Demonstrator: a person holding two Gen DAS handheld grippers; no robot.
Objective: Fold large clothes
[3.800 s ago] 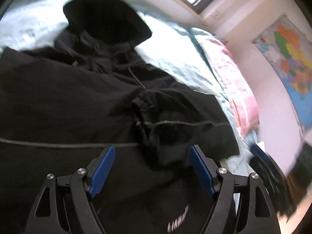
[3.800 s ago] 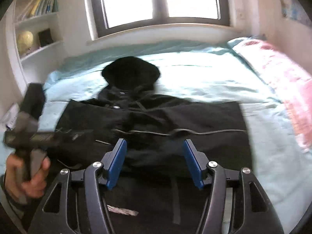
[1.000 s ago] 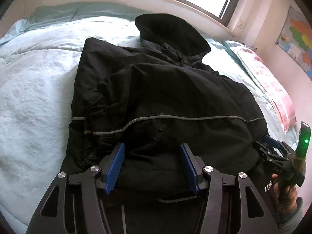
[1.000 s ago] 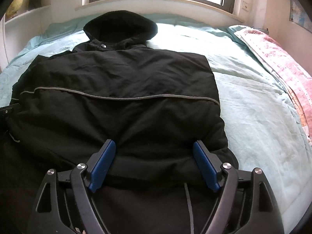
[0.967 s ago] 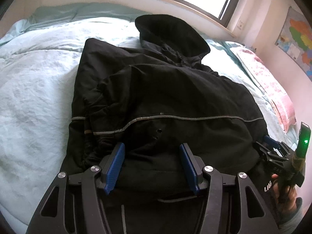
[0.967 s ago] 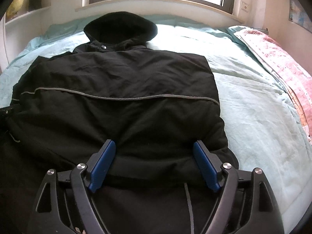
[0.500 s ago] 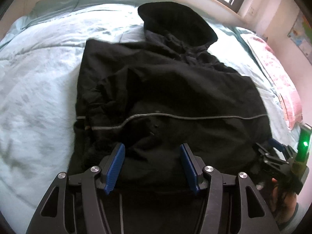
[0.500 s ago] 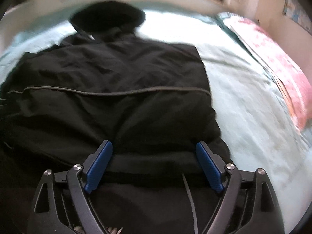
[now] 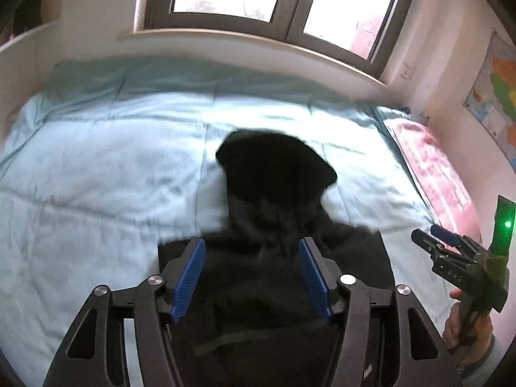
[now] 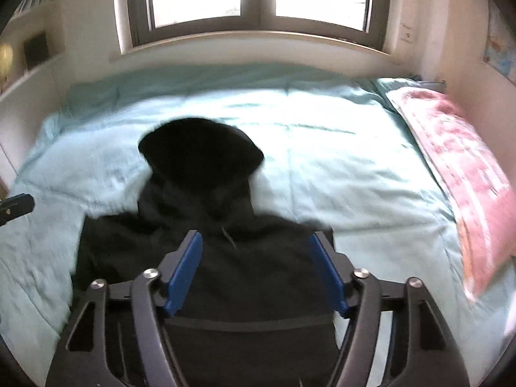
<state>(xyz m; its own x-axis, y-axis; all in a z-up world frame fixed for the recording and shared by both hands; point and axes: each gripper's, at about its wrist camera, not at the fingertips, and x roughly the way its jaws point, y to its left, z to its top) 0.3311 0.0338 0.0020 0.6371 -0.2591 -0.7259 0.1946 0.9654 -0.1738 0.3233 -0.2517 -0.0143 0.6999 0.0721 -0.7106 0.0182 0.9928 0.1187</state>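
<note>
Jacket: black, hooded, lying on the light blue bedspread, hood toward 12 o'clock by the window.
Left gripper: blue pads spread apart over the jacket, gripping nothing.
Right gripper: pads wide apart, gripping nothing.
Pink pillow: at 3 o'clock, along the wall.

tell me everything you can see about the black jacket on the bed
The black jacket is a hooded garment in dark, matte fabric that looks like thin shell cloth. It lies flat on the light blue bedspread, hood spread toward the window, body folded into a narrow block with roughly straight sides. A thin grey stripe crosses the near part. Both views are blurred, so finer details are unclear. The left gripper and right gripper are open over it; whether either touches it is unclear.
</note>
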